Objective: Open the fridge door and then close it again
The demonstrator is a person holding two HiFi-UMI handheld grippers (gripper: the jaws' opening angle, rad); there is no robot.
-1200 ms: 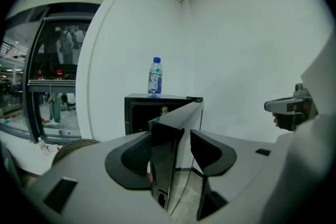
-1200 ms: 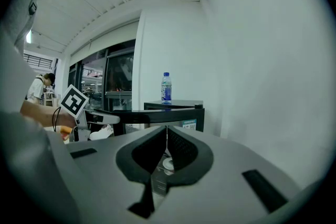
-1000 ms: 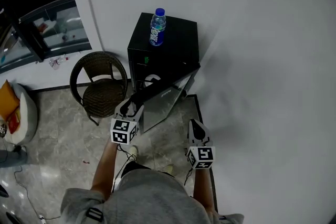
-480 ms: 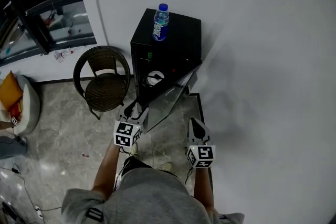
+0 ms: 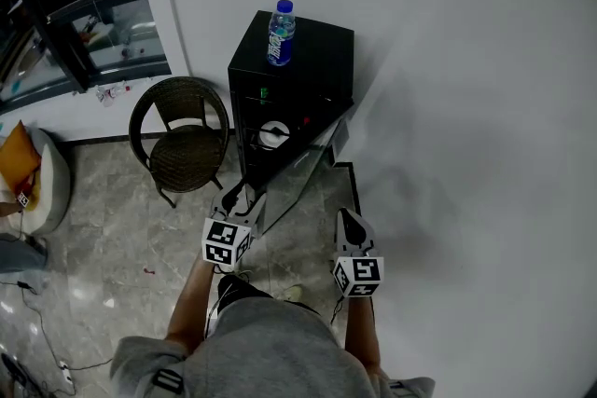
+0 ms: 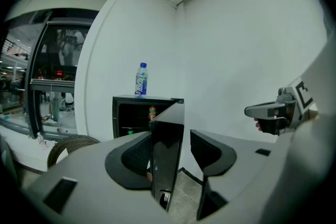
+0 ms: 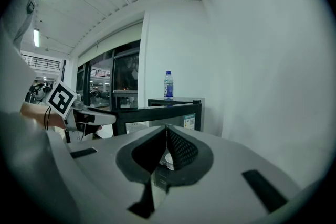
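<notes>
A small black fridge (image 5: 308,70) stands against the white wall, its door (image 5: 297,177) swung well open toward me. On the shelves inside I see a white item (image 5: 270,134) and a can (image 6: 152,112). My left gripper (image 5: 244,197) is closed on the door's free edge (image 6: 167,165), which stands upright between its wide-set jaws. To the right of the door my right gripper (image 5: 347,219) hangs shut and empty, touching nothing. The right gripper view looks over the door's top edge (image 7: 157,108).
A blue-capped water bottle (image 5: 279,34) stands on the fridge top. A round wicker chair (image 5: 182,144) sits just left of the fridge. The white wall (image 5: 466,107) runs along the right, glass doors (image 5: 84,33) at the far left. A cushion (image 5: 19,163) lies at the left edge.
The door has swung wider open, so the fridge's inside now shows. My left gripper came toward me with the door edge. The right gripper has hardly moved.
</notes>
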